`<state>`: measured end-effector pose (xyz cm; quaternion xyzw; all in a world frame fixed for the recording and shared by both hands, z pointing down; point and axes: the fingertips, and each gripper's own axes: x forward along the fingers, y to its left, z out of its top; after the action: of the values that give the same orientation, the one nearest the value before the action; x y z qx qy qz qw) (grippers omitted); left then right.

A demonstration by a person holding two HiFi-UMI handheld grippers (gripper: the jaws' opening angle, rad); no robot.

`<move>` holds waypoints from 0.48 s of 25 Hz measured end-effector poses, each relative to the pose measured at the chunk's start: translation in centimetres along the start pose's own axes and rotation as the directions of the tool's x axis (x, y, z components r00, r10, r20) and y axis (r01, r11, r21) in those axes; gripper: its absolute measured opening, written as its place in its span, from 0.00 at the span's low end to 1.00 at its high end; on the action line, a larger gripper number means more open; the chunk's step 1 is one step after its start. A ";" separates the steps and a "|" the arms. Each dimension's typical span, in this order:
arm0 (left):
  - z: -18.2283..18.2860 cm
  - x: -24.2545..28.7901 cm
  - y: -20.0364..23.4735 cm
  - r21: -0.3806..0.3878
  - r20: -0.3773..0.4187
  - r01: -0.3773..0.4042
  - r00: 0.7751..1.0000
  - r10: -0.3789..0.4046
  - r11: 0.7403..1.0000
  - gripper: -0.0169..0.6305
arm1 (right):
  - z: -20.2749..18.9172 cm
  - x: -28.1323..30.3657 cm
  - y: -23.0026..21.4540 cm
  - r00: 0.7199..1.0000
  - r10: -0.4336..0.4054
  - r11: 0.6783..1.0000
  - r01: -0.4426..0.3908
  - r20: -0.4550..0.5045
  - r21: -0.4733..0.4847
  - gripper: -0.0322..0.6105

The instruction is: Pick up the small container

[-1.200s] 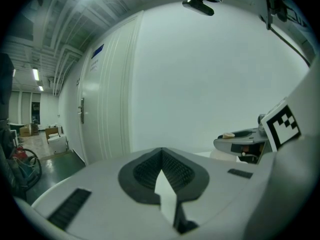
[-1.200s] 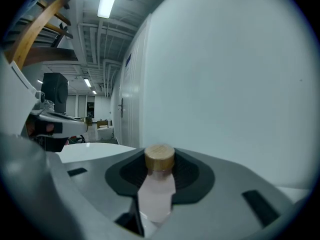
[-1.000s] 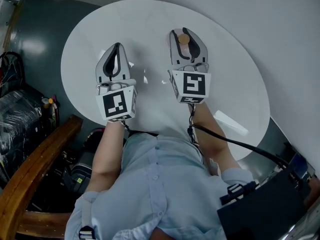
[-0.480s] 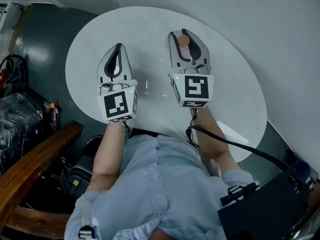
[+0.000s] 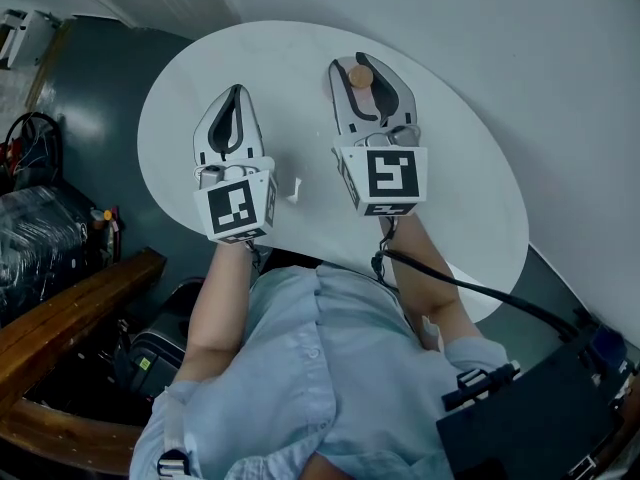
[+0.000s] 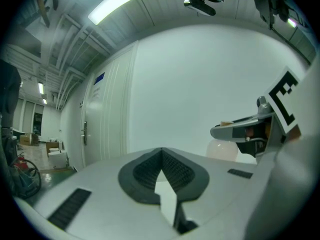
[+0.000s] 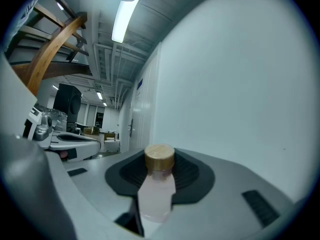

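The small container (image 5: 361, 76) is a pale translucent bottle with a round wooden cap. My right gripper (image 5: 360, 70) is shut on it, and the cap sticks out between the jaw tips. In the right gripper view the bottle (image 7: 157, 189) stands upright between the dark pads, held up against the white wall. My left gripper (image 5: 234, 94) hangs beside it to the left, shut and empty, its tips meeting (image 6: 162, 156). Both grippers are above the round white table (image 5: 450, 168).
A wooden rail (image 5: 70, 308) and dark bags (image 5: 40, 238) lie to the left, below the table. A black case (image 5: 540, 418) is at the lower right. A black cable (image 5: 470, 288) trails from the right gripper. A white wall stands behind the table.
The table has slid slightly right and down in the head view. Both grippers keep nearly the same places, and the container stays in the right one.
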<state>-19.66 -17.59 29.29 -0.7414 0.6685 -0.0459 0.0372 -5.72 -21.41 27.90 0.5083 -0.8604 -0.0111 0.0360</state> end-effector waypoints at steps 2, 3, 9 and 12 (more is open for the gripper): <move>0.0 -0.2 -0.6 0.003 0.004 0.001 1.000 -0.001 1.000 0.02 | 0.0 -0.3 -0.1 1.000 0.006 1.000 -0.006 0.002 -0.002 0.23; 0.0 -0.3 -0.8 0.004 0.006 0.001 1.000 -0.001 1.000 0.02 | -0.1 -0.4 -0.1 1.000 0.010 1.000 -0.010 0.001 -0.002 0.23; 0.5 -0.5 -1.5 0.007 0.019 0.005 1.000 -0.005 1.000 0.02 | -0.6 -0.7 0.1 1.000 0.026 1.000 -0.026 -0.002 -0.005 0.23; 0.4 -0.5 -1.5 0.008 0.021 0.001 1.000 -0.001 1.000 0.02 | -0.8 -0.7 0.1 1.000 0.029 1.000 -0.029 -0.004 -0.004 0.23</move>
<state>-18.17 -16.93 29.05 -0.7421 0.6674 -0.0410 0.0470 -5.41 -20.70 28.63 0.4957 -0.8675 -0.0115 0.0390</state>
